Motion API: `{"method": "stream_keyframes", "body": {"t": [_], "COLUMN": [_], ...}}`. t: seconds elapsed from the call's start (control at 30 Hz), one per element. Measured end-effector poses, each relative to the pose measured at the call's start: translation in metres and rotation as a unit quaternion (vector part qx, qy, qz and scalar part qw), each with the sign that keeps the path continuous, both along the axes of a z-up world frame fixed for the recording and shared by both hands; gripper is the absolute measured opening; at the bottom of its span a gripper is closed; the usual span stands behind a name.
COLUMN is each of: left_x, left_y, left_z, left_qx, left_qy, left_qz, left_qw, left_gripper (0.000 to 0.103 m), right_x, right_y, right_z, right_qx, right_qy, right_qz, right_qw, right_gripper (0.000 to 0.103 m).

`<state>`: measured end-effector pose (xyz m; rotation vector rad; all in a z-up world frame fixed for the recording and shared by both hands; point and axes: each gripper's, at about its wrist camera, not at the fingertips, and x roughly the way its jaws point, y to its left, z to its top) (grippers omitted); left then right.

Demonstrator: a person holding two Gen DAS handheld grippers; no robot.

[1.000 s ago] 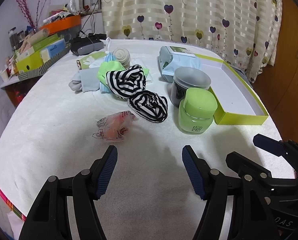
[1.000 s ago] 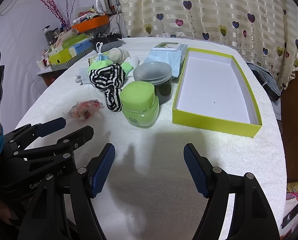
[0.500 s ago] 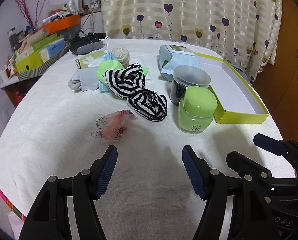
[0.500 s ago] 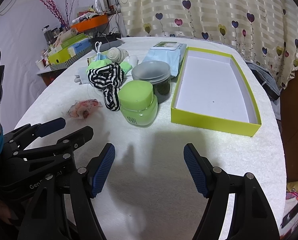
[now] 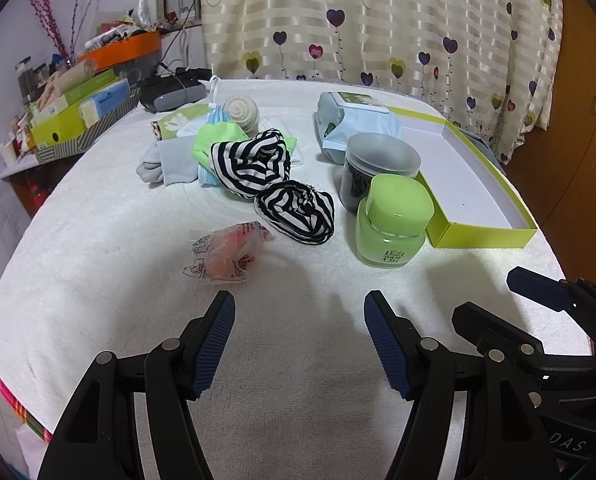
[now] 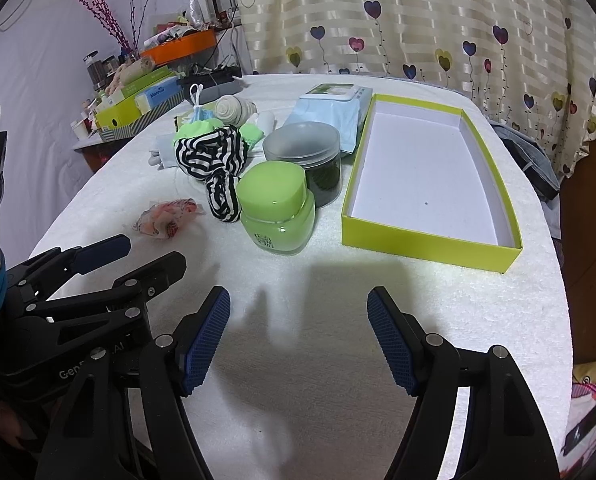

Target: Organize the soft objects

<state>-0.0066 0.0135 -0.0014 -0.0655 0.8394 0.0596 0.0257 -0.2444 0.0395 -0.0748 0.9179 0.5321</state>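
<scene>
Two grippers, left gripper point(image 5: 299, 340) and right gripper point(image 6: 298, 338), hung spread and empty over the white towel-covered table point(image 5: 98, 248). Black-and-white striped fabric bundles point(image 5: 294, 210) lay left of the lime-lidded green glass jar point(image 5: 392, 226); the open yellow-green cardboard box point(image 6: 430, 248) sat to the jar's right.
</scene>
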Motion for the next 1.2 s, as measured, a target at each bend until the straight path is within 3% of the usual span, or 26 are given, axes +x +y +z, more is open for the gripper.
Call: {"method": "stream_keyframes", "body": {"t": [1.2], "left_x": [0.000], "left_y": [0.022], "left_z": [0.004], "left_qx": [-0.032], "left_qy": [-0.016], "left_qz": [0.003], "left_qw": [0.9994], "left_gripper": [0.068], "right_x": [0.000], "right_y": [0.018], "right_z": [0.008], "right_qx": [-0.004], "right_qy": [-0.016], "right_qz": [0.015], "right_qw": [1.000], "right_gripper": [0.072]}}
